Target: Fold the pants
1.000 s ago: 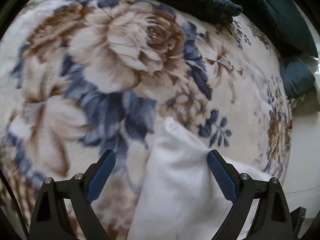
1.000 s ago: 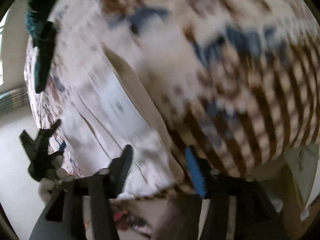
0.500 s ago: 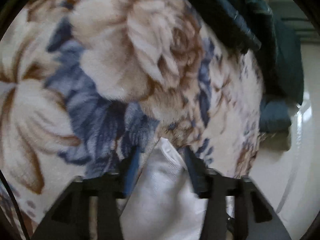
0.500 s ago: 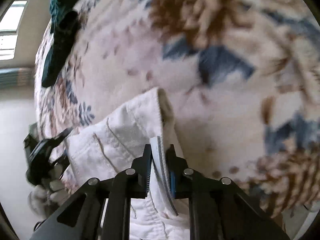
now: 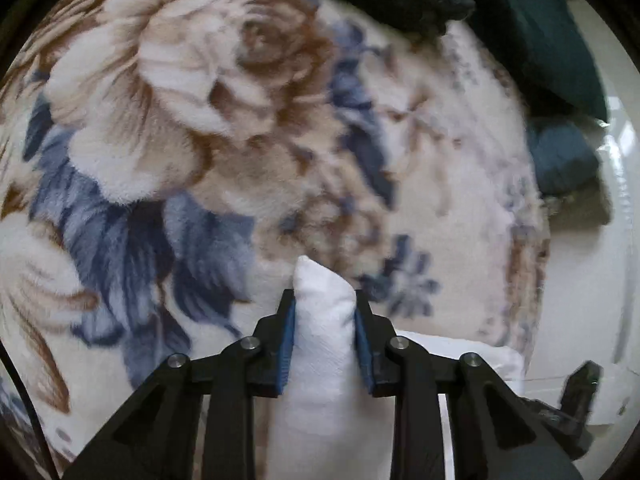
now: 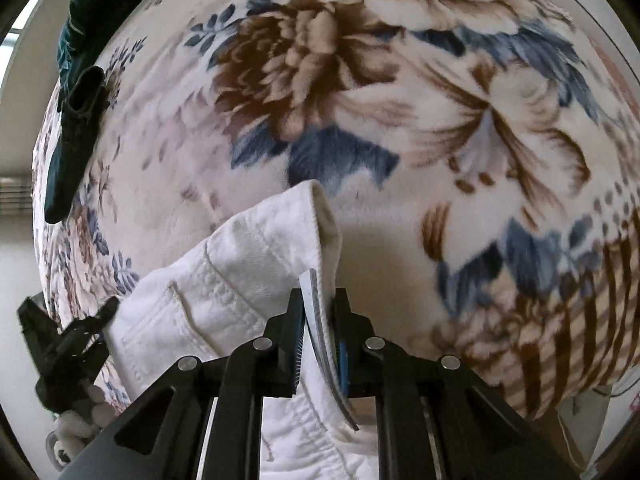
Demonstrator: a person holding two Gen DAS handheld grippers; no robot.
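Note:
White pants (image 6: 240, 280) lie at the near edge of a floral blanket (image 6: 360, 100). My right gripper (image 6: 320, 312) is shut on the waistband edge, with a pocket and seams showing to its left. My left gripper (image 5: 324, 312) is shut on a bunched white corner of the pants (image 5: 320, 352), which pokes up between the blue pads. The left gripper also shows at the lower left of the right wrist view (image 6: 64, 344). The rest of the pants is hidden below both views.
The blanket (image 5: 200, 120) covers the bed. Dark green and navy clothes (image 5: 520, 20) are piled at its far edge, also seen in the right wrist view (image 6: 72, 128). A pale floor (image 5: 580, 280) lies beyond the bed's right edge.
Both grippers have closed: the left from wide open onto the white corner, the right onto the waistband. Both have since lifted the cloth slightly off the blanket.

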